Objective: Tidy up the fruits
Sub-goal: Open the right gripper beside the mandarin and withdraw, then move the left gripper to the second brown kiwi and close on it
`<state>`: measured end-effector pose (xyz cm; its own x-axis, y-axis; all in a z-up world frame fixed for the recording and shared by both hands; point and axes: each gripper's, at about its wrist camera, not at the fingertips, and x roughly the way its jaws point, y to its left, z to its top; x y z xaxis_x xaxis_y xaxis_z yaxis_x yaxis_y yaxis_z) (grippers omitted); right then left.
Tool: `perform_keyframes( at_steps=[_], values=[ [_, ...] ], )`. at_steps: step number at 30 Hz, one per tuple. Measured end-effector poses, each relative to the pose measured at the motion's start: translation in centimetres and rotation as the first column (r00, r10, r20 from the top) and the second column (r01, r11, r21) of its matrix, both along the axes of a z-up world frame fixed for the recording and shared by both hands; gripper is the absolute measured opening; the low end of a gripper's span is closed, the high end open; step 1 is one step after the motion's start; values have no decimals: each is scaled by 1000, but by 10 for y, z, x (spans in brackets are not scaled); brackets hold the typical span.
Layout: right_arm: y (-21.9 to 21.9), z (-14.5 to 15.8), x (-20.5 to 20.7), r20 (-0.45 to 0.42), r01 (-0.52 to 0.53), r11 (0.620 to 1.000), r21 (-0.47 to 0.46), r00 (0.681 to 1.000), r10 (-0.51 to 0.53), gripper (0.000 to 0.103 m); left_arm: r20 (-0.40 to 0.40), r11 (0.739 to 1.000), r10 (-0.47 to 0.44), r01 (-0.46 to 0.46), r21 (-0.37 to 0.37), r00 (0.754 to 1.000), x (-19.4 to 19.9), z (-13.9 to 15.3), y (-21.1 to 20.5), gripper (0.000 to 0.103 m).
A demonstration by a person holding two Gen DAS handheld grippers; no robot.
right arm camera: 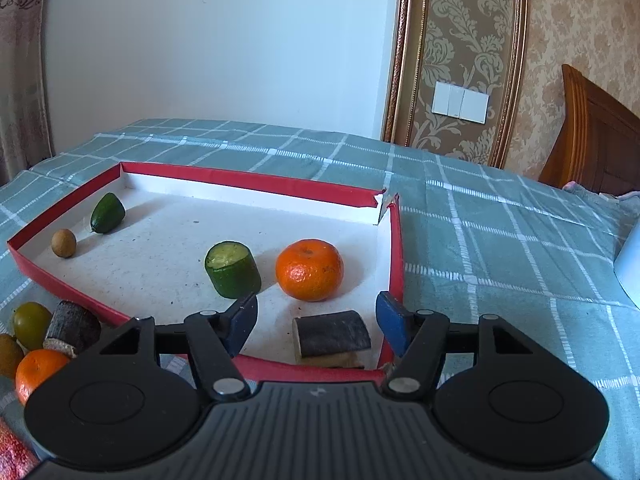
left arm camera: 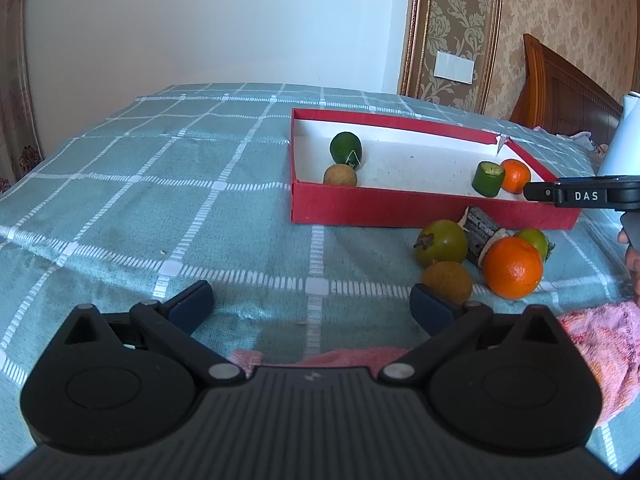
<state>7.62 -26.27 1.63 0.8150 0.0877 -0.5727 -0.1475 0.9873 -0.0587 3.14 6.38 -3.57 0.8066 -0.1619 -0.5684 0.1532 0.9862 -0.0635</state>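
My right gripper [right arm camera: 316,320] has its fingers apart over the red box [right arm camera: 256,180], a dark cane piece [right arm camera: 334,334] lying loose between them. My left gripper [left arm camera: 310,306] is spread wide, empty; orange [left arm camera: 512,266] waits on the bed [left arm camera: 160,200].

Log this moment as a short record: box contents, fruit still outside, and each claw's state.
container: red box on the checked bedcover
inside box: orange, cut cucumber piece, whole cucumber end, small brown fruit, dark sugarcane piece
outside box: big orange, two green fruits, brown fruit, second sugarcane piece
left claw: open, empty
right claw: open over the sugarcane piece, not touching it
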Motion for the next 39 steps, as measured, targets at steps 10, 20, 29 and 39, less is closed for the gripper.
perform_keyframes(
  at_steps=[10,20,29,39],
  values=[
    [-6,3,-16,35,-16,1000,24,999,15,68,0,1000,3,-3,6,1000,0,-1,0,103],
    [-25,4,-62,12,-2,993,116,1000,0,89,11,1000,4,-4,-17,1000,-2,0,4,103],
    [-25,-13,-68,-91,-26,997,72,995,33,89,67,998,-38,41,-46,997,-24,8,-16,103],
    [-23,-16,-67,-110,-22,998,58,994,28,100,15,997,-78,78,-2,997,-8,4,-46,75]
  ],
)
